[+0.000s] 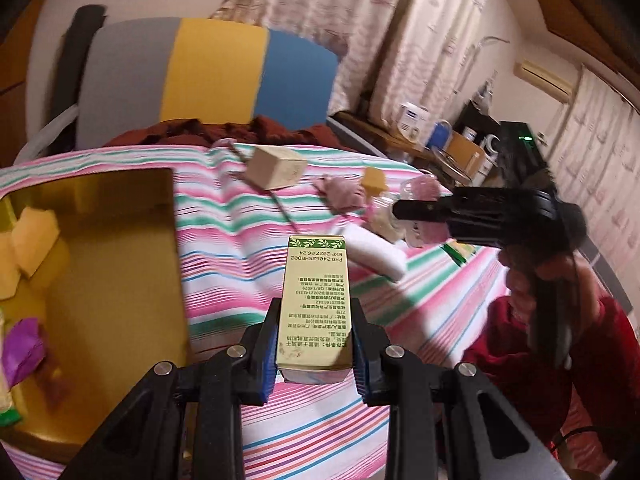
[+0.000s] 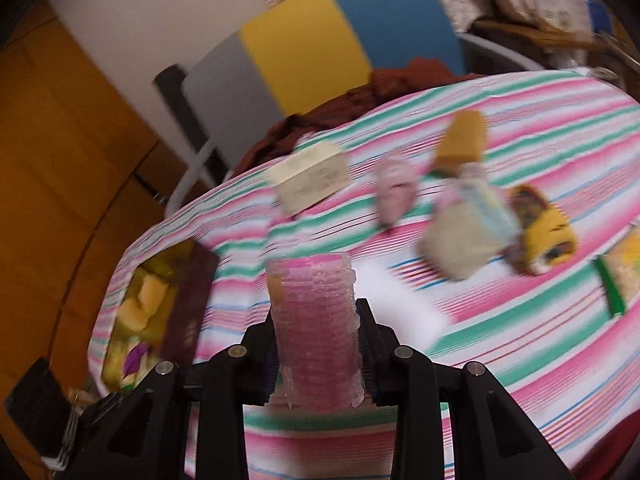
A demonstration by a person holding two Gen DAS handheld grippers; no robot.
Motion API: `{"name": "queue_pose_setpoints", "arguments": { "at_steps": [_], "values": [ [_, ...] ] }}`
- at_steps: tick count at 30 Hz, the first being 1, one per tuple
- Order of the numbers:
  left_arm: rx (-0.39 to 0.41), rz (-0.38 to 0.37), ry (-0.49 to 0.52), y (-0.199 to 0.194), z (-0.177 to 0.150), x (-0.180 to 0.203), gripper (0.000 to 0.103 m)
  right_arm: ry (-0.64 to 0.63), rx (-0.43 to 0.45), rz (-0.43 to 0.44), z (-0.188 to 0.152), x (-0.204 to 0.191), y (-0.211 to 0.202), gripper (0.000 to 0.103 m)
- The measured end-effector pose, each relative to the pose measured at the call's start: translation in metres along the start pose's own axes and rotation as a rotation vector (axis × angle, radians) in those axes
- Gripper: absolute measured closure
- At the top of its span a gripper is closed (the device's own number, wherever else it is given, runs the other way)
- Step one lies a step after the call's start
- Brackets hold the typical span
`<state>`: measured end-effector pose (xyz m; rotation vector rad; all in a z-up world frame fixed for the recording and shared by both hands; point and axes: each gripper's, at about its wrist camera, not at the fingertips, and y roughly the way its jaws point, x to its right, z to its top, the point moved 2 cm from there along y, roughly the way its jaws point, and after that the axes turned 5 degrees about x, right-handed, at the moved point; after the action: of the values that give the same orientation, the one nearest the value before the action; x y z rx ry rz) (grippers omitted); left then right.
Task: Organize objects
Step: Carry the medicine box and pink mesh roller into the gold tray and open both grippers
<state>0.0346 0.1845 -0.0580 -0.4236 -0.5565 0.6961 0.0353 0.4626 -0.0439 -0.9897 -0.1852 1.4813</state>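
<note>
left gripper (image 1: 315, 344) clamps slim printed carton (image 1: 316, 300) | right gripper (image 2: 316, 344) clamps ribbed pink translucent cylinder (image 2: 314, 328)

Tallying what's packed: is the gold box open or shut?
Open. The gold box has no lid on, and its inside shows yellow blocks and a purple wrapper.

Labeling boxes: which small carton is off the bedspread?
The green-topped printed carton, clamped in the left tool. The plain beige carton lies on the striped bedspread.

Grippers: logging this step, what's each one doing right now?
Left gripper: shut on the printed carton.
Right gripper: shut on the pink ribbed tube.
</note>
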Motion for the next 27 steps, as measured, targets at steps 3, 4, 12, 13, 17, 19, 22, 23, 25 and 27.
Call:
{"name": "queue_pose_setpoints", "arguments": {
  "at_steps": [3, 4, 12, 13, 17, 19, 22, 23, 25, 27],
  "values": [
    [0.020, 0.028, -0.041, -0.011, 0.000, -0.018, 0.073, -0.022, -0.025, 0.070, -0.010, -0.036, 0.007, 0.069],
    [0.029, 0.042, -0.050, -0.015, 0.001, -0.025, 0.073, -0.028, -0.034, 0.087, -0.014, -0.047, 0.010, 0.069],
    [0.055, 0.124, -0.129, -0.036, -0.002, -0.072, 0.073, -0.085, -0.111, 0.194, -0.042, -0.117, 0.040, 0.069],
    [0.055, 0.136, -0.140, -0.037, -0.003, -0.079, 0.073, -0.096, -0.124, 0.205, -0.046, -0.127, 0.045, 0.069],
    [0.036, 0.173, -0.158, -0.041, -0.008, -0.099, 0.073, -0.135, -0.160, 0.217, -0.056, -0.153, 0.062, 0.069],
    [0.010, 0.204, -0.155, -0.038, -0.011, -0.108, 0.073, -0.159, -0.174, 0.218, -0.061, -0.167, 0.072, 0.069],
    [-0.029, 0.232, -0.168, -0.036, -0.019, -0.120, 0.073, -0.179, -0.195, 0.225, -0.066, -0.184, 0.087, 0.069],
    [-0.032, 0.236, -0.172, -0.038, -0.022, -0.123, 0.073, -0.184, -0.202, 0.228, -0.067, -0.188, 0.090, 0.069],
    [-0.047, 0.249, -0.173, -0.039, -0.027, -0.128, 0.073, -0.203, -0.214, 0.223, -0.070, -0.199, 0.100, 0.069],
    [-0.052, 0.282, -0.147, -0.042, -0.032, -0.130, 0.073, -0.222, -0.225, 0.213, -0.072, -0.208, 0.111, 0.069]
  ]
}}
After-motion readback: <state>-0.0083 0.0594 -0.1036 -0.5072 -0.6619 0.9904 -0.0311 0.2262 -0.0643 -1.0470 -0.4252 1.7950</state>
